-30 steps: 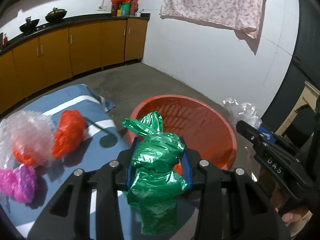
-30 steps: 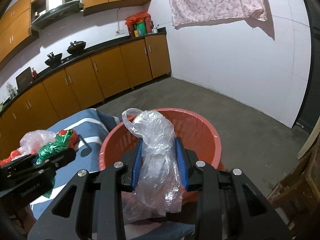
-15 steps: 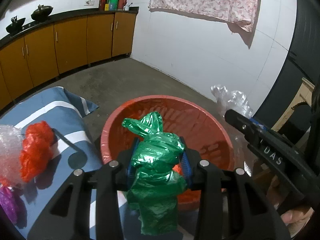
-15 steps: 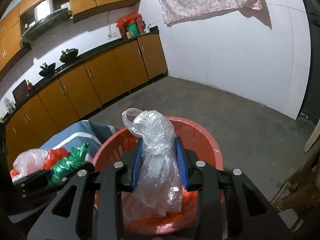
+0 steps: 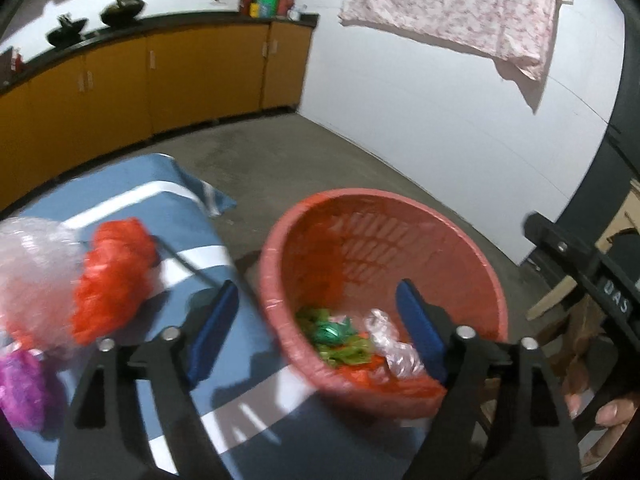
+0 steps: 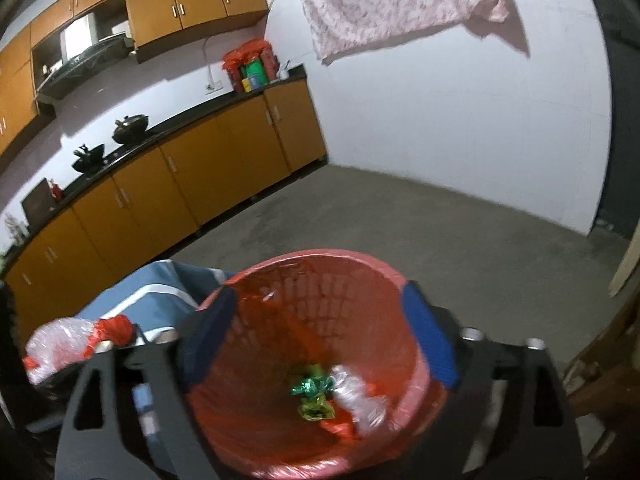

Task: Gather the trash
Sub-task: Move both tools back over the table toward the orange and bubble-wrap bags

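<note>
Crinkled green bag (image 5: 332,334), clear bag (image 5: 390,344), slatted red basket (image 5: 472,256)

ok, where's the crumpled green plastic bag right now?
In both wrist views the crumpled green plastic bag lies at the bottom of the red plastic basket, beside the clear plastic bag on its right.

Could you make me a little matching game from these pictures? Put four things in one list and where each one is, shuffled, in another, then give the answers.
Things:
1. green bag
2. red bag
3. flowered cloth
4. black pots

Places:
A. hanging on the white wall
B. inside the red basket
C. on the kitchen counter
D. on the blue striped cloth

Pairs: 1-B, 2-D, 3-A, 4-C
</note>
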